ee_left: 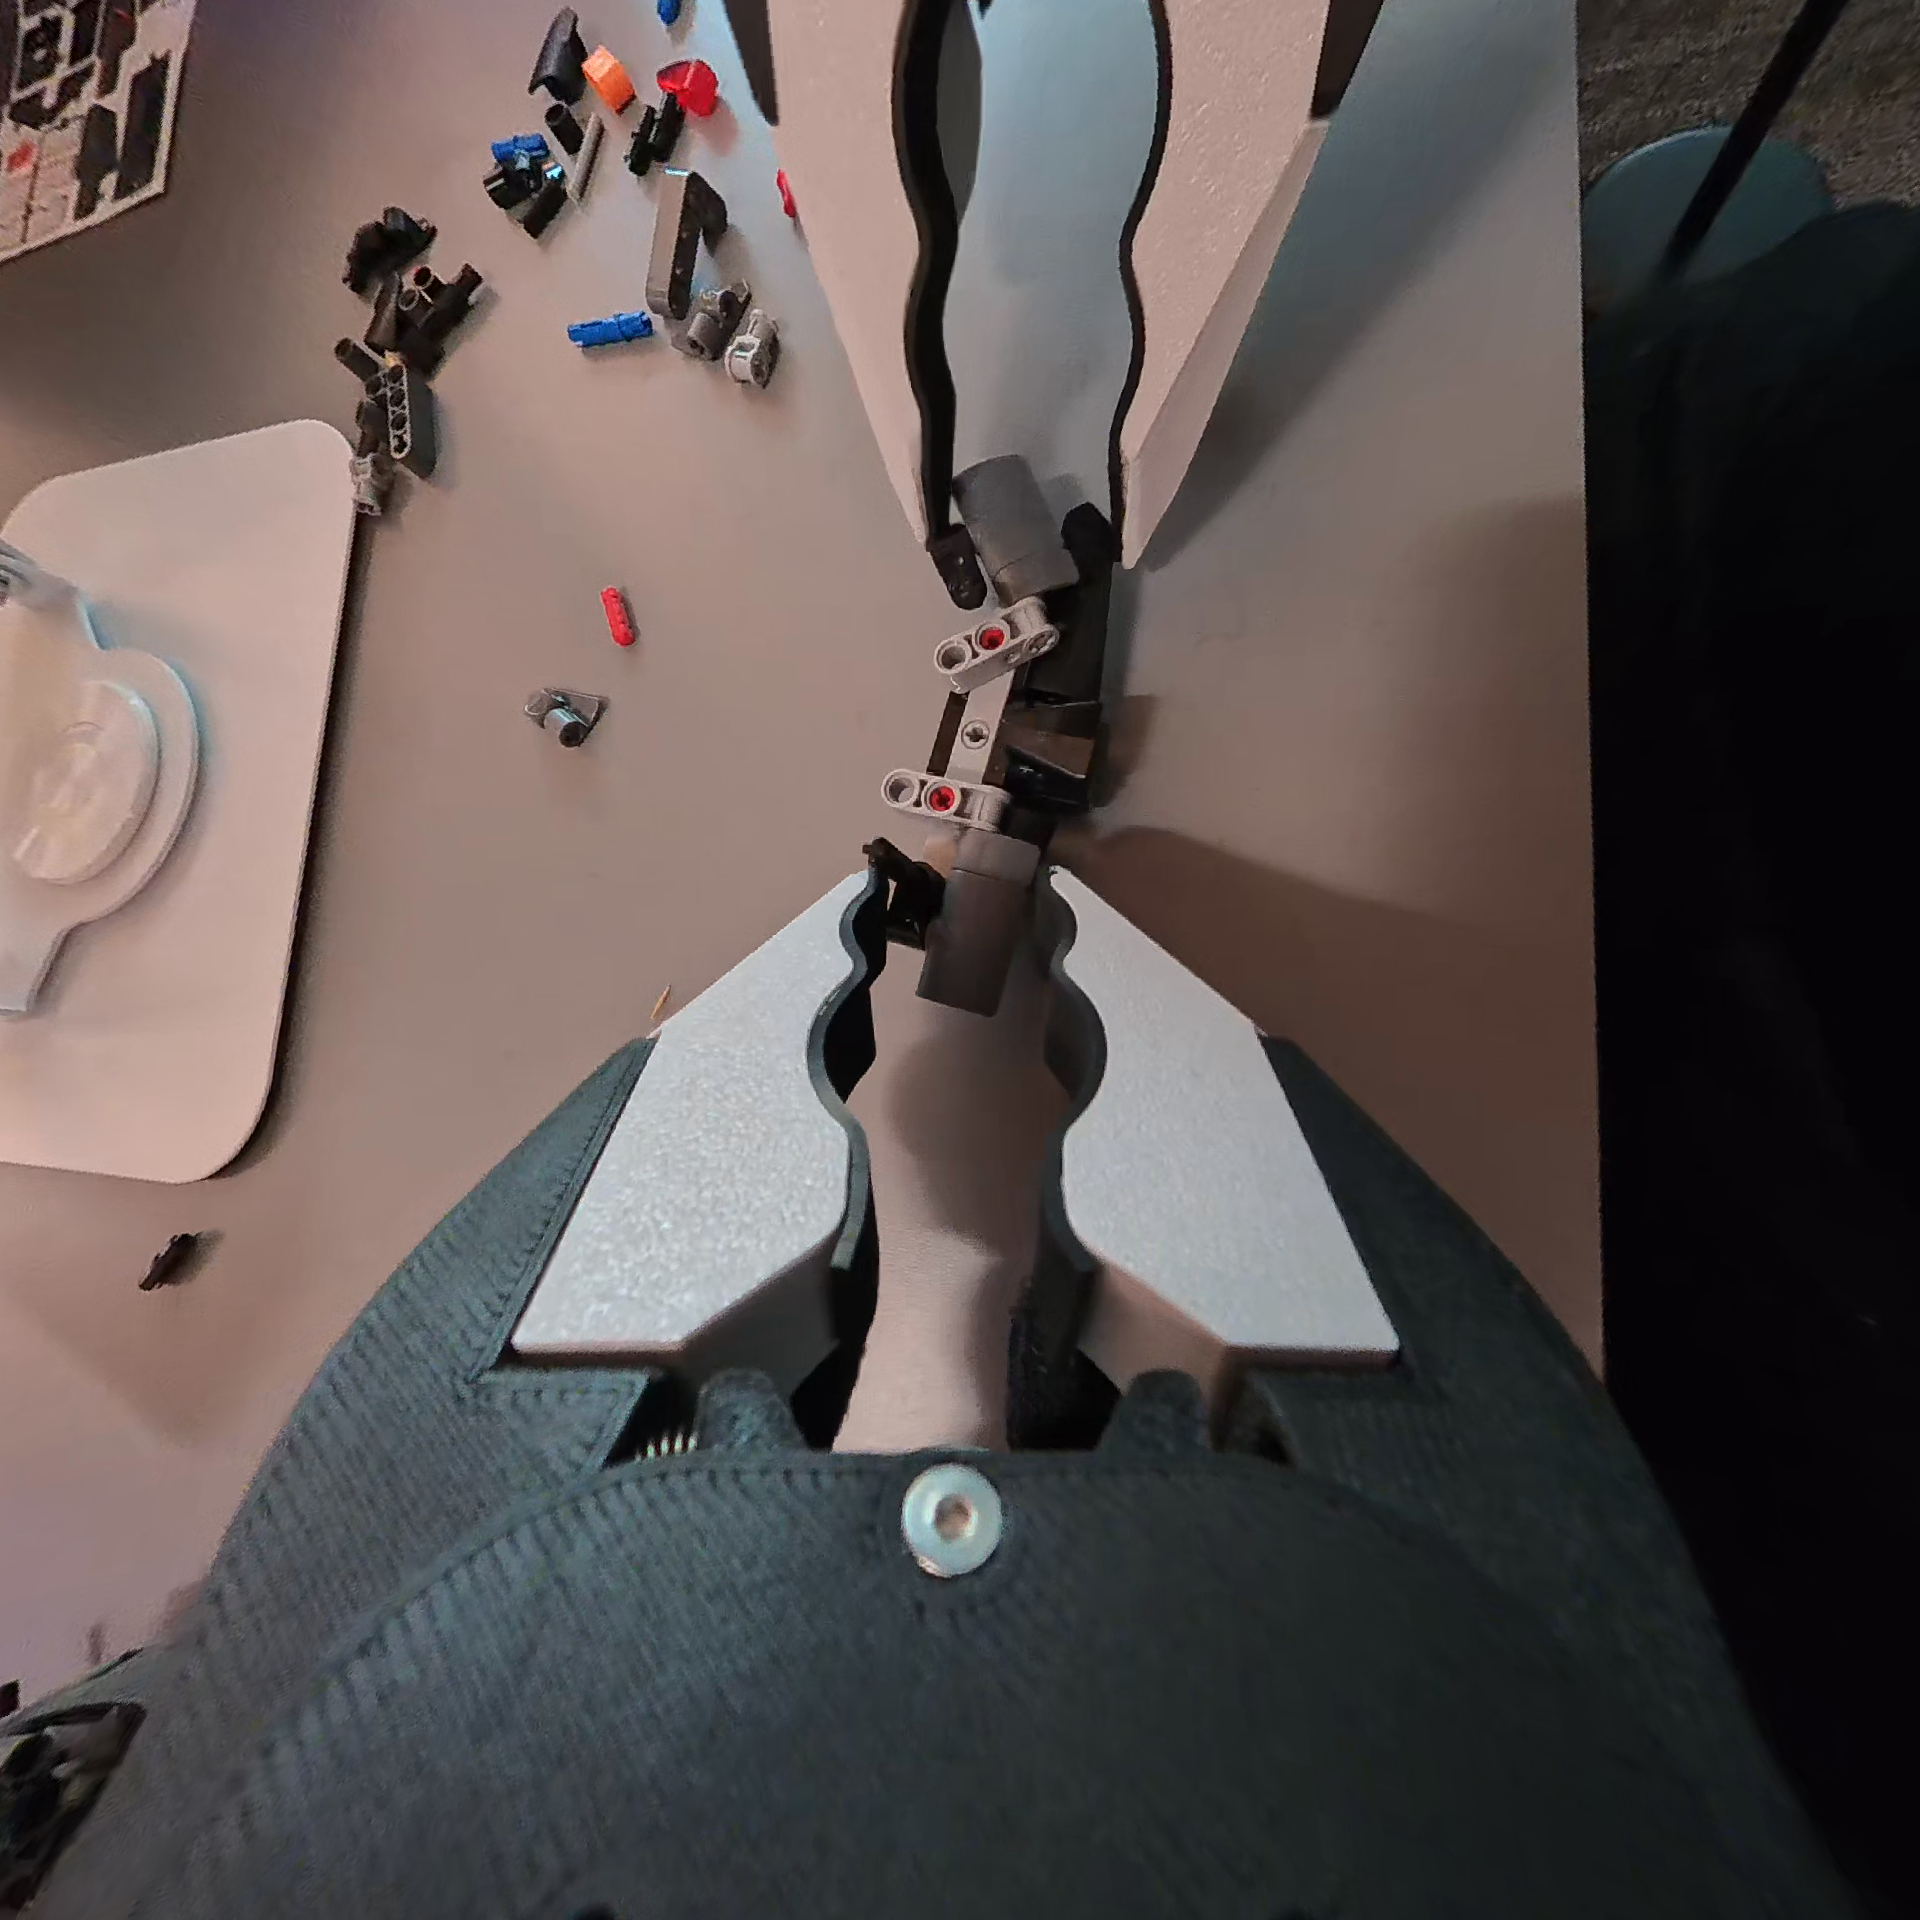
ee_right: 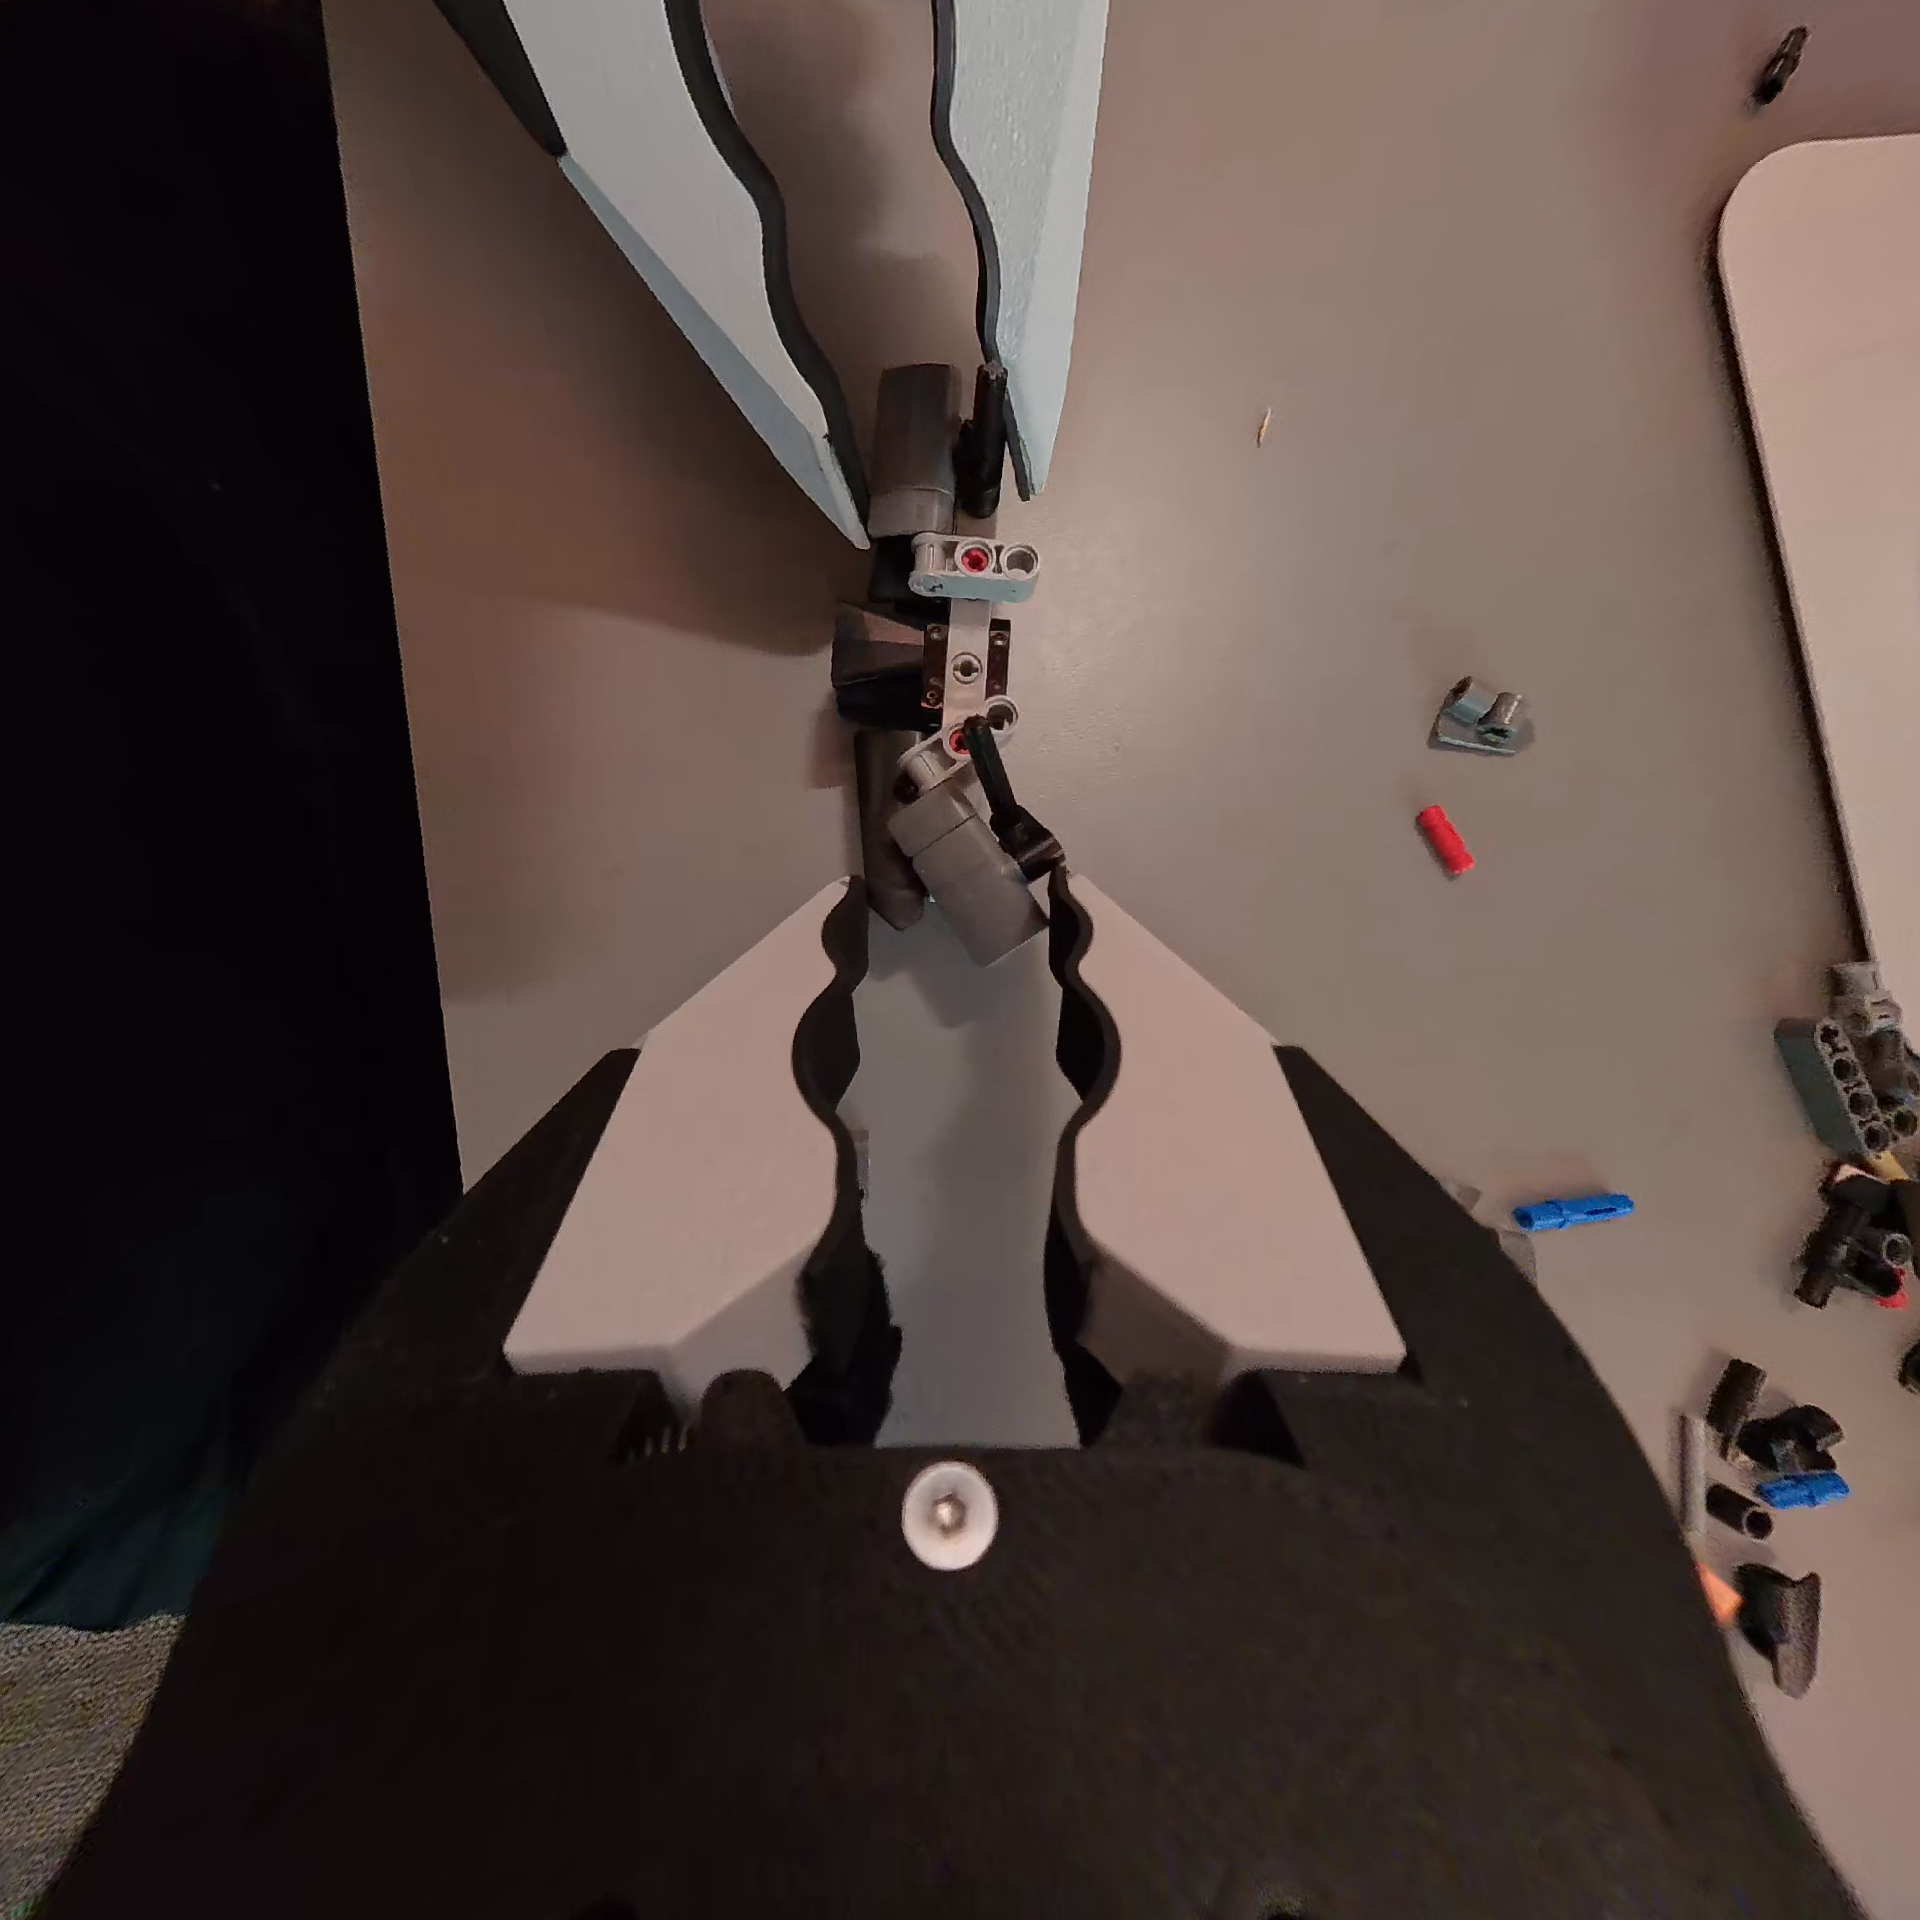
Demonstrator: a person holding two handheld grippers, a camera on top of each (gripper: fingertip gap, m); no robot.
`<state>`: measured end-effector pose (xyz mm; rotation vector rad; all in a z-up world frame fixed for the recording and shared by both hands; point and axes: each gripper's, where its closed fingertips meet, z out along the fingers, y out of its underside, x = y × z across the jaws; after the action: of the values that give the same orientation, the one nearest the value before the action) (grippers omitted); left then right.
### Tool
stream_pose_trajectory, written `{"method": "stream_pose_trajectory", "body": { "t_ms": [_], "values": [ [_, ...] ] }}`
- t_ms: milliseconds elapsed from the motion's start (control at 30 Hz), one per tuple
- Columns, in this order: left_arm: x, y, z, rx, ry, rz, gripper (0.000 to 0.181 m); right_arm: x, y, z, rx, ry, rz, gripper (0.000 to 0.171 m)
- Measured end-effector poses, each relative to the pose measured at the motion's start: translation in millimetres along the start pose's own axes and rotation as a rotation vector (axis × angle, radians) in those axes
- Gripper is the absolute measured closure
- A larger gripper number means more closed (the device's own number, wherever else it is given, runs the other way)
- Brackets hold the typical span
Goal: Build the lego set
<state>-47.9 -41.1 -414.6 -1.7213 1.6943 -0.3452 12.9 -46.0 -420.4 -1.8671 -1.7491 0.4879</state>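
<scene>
A slim Lego assembly of black and grey beams with red pins hangs above the table between both grippers. It also shows in the right wrist view. My left gripper is shut on its near end, a grey cylinder piece with a black connector beside it. My right gripper comes from the far side and is shut on the other grey cylinder end. In the right wrist view my right gripper holds a tilted grey cylinder, and my left gripper holds the far end.
Loose pieces lie left of the assembly: a red pin, a small grey piece, a blue pin and piles of black, grey, blue and red parts. A white mat and an instruction sheet lie farther left. The table edge runs close on the right. Some 7 cm of space lies between my two pairs of fingers. The right tips stand about 9 cm off the red pin. It turns up in the right wrist view as well.
</scene>
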Motion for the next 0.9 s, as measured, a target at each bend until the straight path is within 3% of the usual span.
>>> {"method": "stream_pose_trajectory", "body": {
  "t_ms": [500,900],
  "values": [
    [2.5,-0.9,0.2,-0.003,-0.029,-0.032,0.156,-5.2,6.4,-4.0,-0.027,0.097,0.076,0.137],
    [3.1,-1.7,0.7,-0.005,-0.045,-0.032,0.156,-19.1,1.6,-4.5,-0.022,0.098,0.049,0.147]
  ]
}}
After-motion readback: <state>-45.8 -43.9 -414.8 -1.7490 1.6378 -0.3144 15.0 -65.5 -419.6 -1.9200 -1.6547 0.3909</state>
